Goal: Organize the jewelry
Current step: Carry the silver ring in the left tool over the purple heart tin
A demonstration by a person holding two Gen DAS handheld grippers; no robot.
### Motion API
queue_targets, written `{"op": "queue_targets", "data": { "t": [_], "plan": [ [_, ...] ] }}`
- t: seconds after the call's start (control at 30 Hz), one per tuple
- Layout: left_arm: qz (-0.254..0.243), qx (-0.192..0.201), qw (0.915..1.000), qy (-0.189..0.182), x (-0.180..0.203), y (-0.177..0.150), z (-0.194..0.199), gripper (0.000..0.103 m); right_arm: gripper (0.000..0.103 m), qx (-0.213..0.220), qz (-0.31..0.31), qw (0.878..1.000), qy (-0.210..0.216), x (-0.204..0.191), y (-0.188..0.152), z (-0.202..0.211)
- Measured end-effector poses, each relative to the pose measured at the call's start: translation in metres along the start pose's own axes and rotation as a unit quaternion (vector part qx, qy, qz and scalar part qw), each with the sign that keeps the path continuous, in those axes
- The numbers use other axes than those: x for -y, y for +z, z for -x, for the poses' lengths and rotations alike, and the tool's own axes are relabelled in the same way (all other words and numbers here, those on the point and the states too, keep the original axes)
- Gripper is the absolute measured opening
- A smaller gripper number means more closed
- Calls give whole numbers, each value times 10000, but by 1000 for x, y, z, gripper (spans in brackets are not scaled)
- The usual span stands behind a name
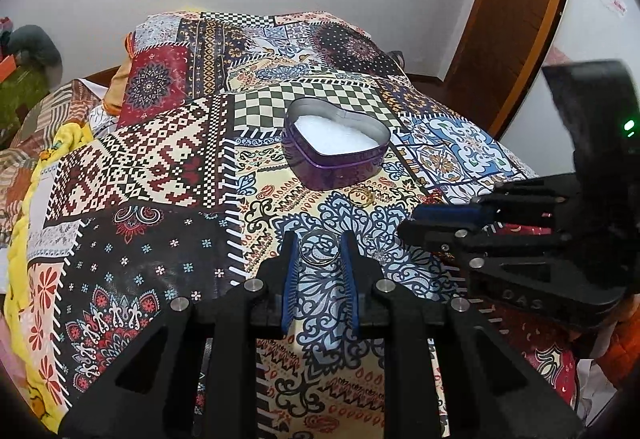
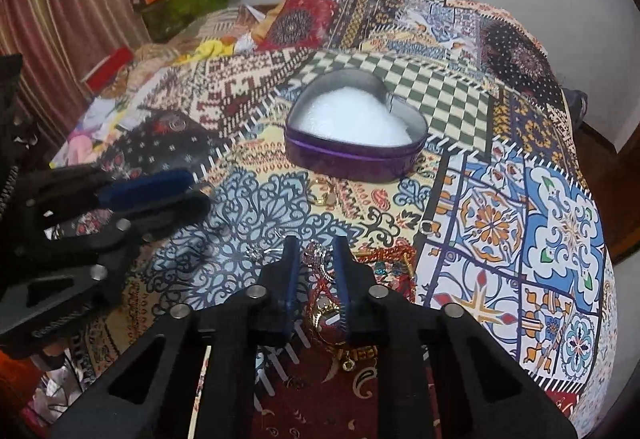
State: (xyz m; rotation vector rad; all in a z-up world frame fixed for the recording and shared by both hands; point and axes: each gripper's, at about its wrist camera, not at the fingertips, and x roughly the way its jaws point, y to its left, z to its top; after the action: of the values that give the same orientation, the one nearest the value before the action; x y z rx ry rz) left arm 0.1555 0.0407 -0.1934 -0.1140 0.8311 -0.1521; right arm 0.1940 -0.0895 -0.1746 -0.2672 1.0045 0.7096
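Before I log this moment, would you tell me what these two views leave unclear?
- Left view: whether the left gripper pinches the silver ring or only frames it.
- Right view: the jewelry pile between the right gripper's fingers; pieces tangled, partly hidden.
- Both views: anything inside the heart tin; the white lining is glary.
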Motion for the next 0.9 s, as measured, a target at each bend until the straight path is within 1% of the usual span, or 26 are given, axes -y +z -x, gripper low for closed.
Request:
{"op": "queue_targets", "data": {
  "t": [0.13, 0.3, 0.57, 0.77, 0.9],
  "plan": [
    [-7, 37, 10000, -6, 1, -1, 4, 20, 12, -12, -80, 10000, 33, 3, -1, -1],
    [-76, 152, 9999, 25, 5, 4, 12, 20, 12, 146, -196, 9997, -10, 6, -1, 8],
    [-112, 420, 9990, 113, 7, 20, 24, 20, 12, 615, -326, 9976, -1, 10, 11, 38],
    [-146, 624, 9978, 140, 12, 38, 29, 20, 12, 1051, -395, 9937, -28, 20, 29, 58],
    [-215, 794, 9965, 124, 15, 50, 32, 20, 12, 1253, -430, 9912, -21, 27, 40, 66]
  ]
}}
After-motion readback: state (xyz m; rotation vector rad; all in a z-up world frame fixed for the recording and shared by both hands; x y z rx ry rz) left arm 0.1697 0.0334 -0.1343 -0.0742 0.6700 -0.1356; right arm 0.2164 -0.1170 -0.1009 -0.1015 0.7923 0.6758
